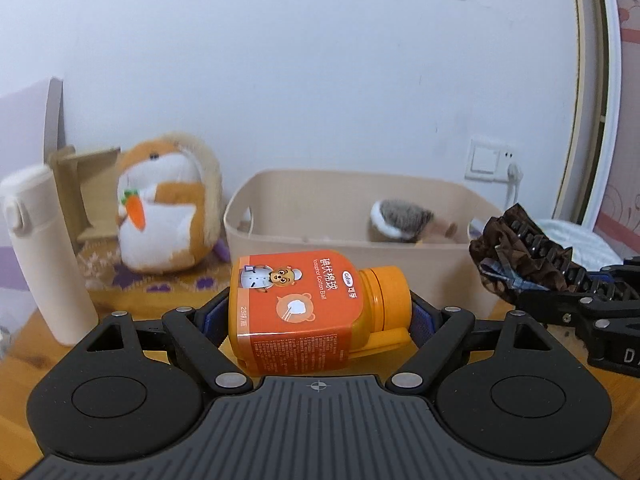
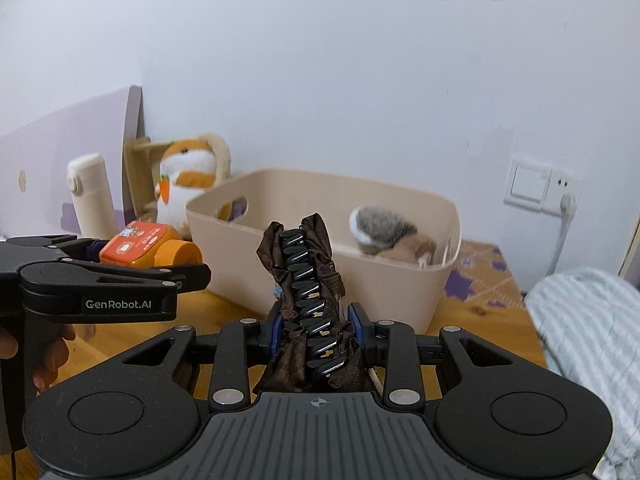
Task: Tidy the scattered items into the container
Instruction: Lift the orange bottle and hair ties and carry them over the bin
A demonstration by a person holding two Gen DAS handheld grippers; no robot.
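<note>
At the far left stands a cream thermos bottle (image 1: 44, 256) on the wooden table (image 1: 24, 344), upright. Just beside it, toward the wall, is a piece of cardboard (image 1: 86, 184), and next to that sits an orange and white plush hamster (image 1: 168, 204) with a carrot on its front.

In the middle, the left gripper (image 1: 318, 312) holds an orange bottle of cotton balls (image 1: 304, 308). The bottle lies on its side between the two fingers, its cap pointing right, and the blue pads press on its two ends, so the jaws stand rather wide.

Behind it is the beige container (image 1: 360, 256), open at the top. Inside, near its right wall, lies a grey and white plush toy (image 1: 402, 220), maybe a hedgehog; it is blurred.

To the right, the right gripper (image 2: 318, 330) is closed on a brown hair clip with dark teeth (image 2: 308, 284). The clip stands up between the fingers, which are only narrowly apart. It is held above the table, in front of the container.

At the far right edge lies a striped cloth (image 2: 592, 340), and a wall socket (image 2: 540, 190) is above it.
</note>
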